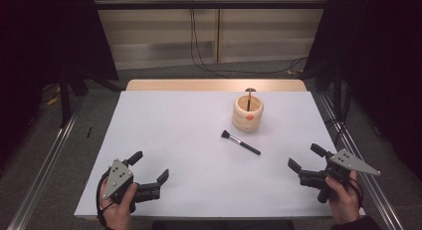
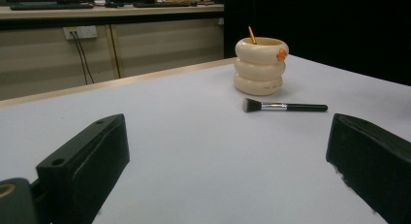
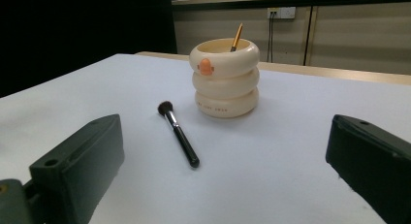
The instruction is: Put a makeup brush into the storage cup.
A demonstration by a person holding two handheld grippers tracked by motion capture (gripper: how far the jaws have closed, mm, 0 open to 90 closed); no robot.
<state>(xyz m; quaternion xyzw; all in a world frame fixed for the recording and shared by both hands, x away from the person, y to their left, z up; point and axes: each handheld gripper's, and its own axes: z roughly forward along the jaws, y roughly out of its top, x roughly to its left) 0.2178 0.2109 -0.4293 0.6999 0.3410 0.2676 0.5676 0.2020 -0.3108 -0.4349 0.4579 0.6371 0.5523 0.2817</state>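
Observation:
A cream ringed holder (image 1: 248, 113) (image 2: 260, 65) (image 3: 225, 78) with a small orange mark stands on the white table, right of centre. A thin brush handle (image 3: 236, 37) sticks out of it. In front of it lies a black makeup brush (image 1: 240, 143) (image 2: 283, 106) (image 3: 178, 133), bristles toward the left. My left gripper (image 1: 149, 166) (image 2: 228, 170) rests open near the front left corner, nothing between its jaws. Near the front right edge my right gripper (image 1: 305, 157) (image 3: 225, 170) is open and empty too. Both point toward the brush from a distance.
The white table sheet (image 1: 174, 135) ends in a wooden strip (image 1: 214, 85) at the far side. Metal rails (image 1: 45, 155) run along both sides on the floor. Cables (image 1: 199, 56) hang down the back wall, and dark curtains flank the table.

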